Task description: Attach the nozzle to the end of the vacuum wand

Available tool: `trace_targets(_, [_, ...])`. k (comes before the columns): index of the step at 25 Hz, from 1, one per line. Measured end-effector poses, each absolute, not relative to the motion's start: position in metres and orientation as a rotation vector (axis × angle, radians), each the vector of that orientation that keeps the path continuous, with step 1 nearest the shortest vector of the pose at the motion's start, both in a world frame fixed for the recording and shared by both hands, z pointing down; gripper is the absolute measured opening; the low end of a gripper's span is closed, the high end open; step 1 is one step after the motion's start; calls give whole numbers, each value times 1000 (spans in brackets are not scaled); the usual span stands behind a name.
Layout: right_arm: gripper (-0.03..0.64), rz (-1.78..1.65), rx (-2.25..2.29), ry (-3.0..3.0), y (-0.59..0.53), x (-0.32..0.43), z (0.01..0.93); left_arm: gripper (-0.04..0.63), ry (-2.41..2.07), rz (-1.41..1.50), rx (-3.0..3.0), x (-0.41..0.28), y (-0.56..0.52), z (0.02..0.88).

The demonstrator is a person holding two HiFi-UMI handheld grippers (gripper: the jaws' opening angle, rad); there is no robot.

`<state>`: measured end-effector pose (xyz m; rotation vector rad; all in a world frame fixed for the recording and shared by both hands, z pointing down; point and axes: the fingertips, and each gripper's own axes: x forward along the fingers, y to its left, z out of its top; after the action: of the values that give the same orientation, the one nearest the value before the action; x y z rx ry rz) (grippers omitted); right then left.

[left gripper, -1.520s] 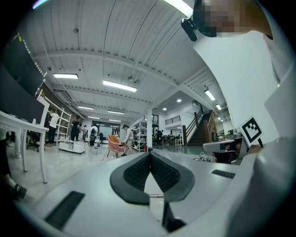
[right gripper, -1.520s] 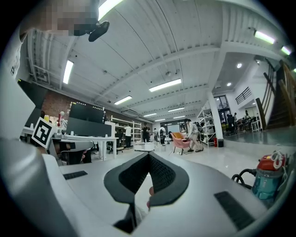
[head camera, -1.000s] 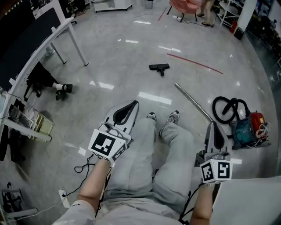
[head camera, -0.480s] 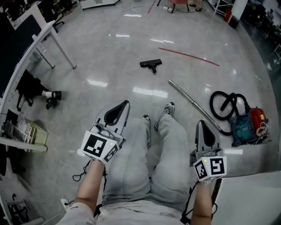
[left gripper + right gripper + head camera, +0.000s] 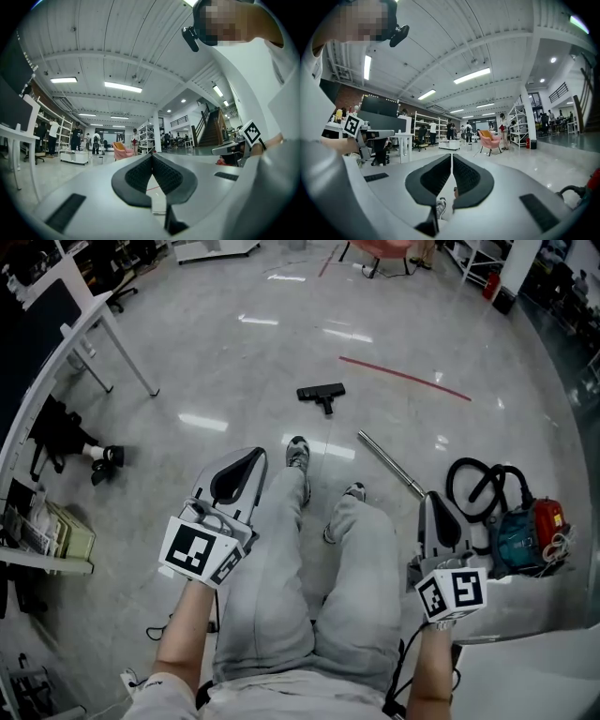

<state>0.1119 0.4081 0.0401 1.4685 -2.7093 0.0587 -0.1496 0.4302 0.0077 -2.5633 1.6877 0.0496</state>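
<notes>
1. The left gripper (image 5: 255, 454) is showing its jaws pressed together in its own view, with nothing between the pads.
2. The right gripper (image 5: 429, 499) is doing the same: jaws closed and empty. A grey shoe (image 5: 439, 206) is showing just below them in its view.
3. Both grippers are pointing level, out over the person's knees, 1 on each side of the grey-trousered legs (image 5: 281, 568).
4. The marker cubes (image 5: 199, 551) are sitting at the back of each gripper. Each is carrying a black-and-white square pattern, not letters.
5. Only the head view is showing the task parts:
   - The black nozzle (image 5: 322, 393) is lying on the floor ahead of the feet.
   - The metal vacuum wand (image 5: 389, 463) is lying to the right of it, apart from it and not joined.
   - The wand's near end is running behind the right gripper toward the black hose (image 5: 480, 476).
   - The hose is looping into the teal-and-red vacuum body (image 5: 527, 519).
   - A red line (image 5: 405, 377) is crossing the floor beyond the wand.
6. Print on the vacuum body is coming out too small to read.
7. Only the gripper views are showing the room at eye level:
   - Ceiling strip lights and shelving racks are visible.
   - There is a pink chair (image 5: 490, 139).
   - People are standing far off.
8. Only the left gripper view is showing a staircase (image 5: 212, 129).
9. A white desk (image 5: 89, 326) is standing at the left of the head view.
</notes>
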Motion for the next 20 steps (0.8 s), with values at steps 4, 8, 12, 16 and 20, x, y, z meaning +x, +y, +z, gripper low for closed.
trace_targets(4, [0,94,1418,-2713,370,96,54,6,1731,27,-2560,-168,402,23])
trace_targets(8, [9,116,1388,-2736,325,78,58,6,1763,14,-2544,-186,365,32])
trace_targets(12, [32,115,1343,-2729,288,61,68,6,1794,-11,-2540,-204,333,42])
trace_targets(16, [52,125,1340,-2737,245,58,67,6,1785,-20,-2541,-209,294,41])
trace_targets(20, [60,150,1361,-2715,209,65,71,6,1749,-36,-2569,-201,252,44])
